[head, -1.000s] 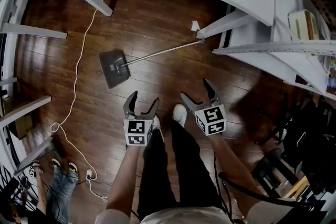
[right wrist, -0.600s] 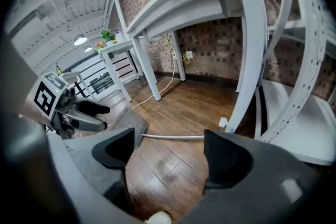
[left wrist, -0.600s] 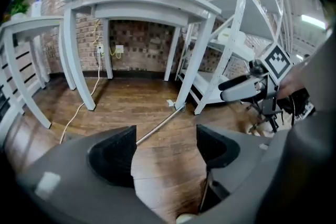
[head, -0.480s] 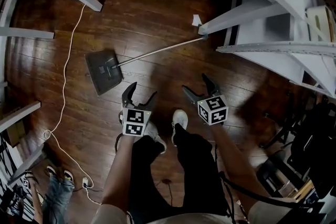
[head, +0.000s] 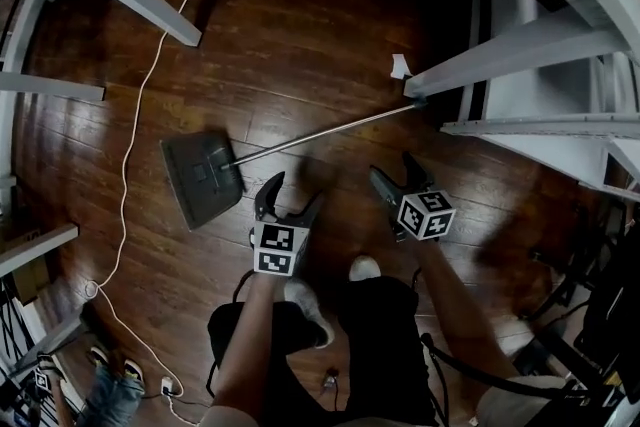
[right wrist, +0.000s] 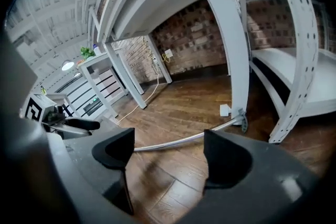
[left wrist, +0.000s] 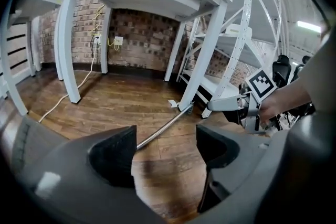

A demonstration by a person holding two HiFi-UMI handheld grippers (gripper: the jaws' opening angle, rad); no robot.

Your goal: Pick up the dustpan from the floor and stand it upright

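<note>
Head view, Sam: where's the dustpan (head: pixel 203 177)?

Flat on the wooden floor (head: pixel 300 35), Kit, at about ten o'clock from the left gripper (head: pixel 295 195) and near it. Its metal handle (head: pixel 330 130) runs off toward two o'clock and ends beside a white desk leg (head: pixel 500 55).

And the jaws?

Left gripper has its jaws spread wide, with only floor between them and the handle lying beyond the tips. Right gripper (head: pixel 395 170) sits at three o'clock of the left one, jaws just as wide and holding nothing. In its own view the handle crosses the boards past its tips.

Any contact?

Both hang above the boards, apart from pan and handle. A white cable (head: pixel 130 125) trails along the floor at nine o'clock of the pan. A small white scrap (head: pixel 400 67) lies by the handle's far end.
</note>
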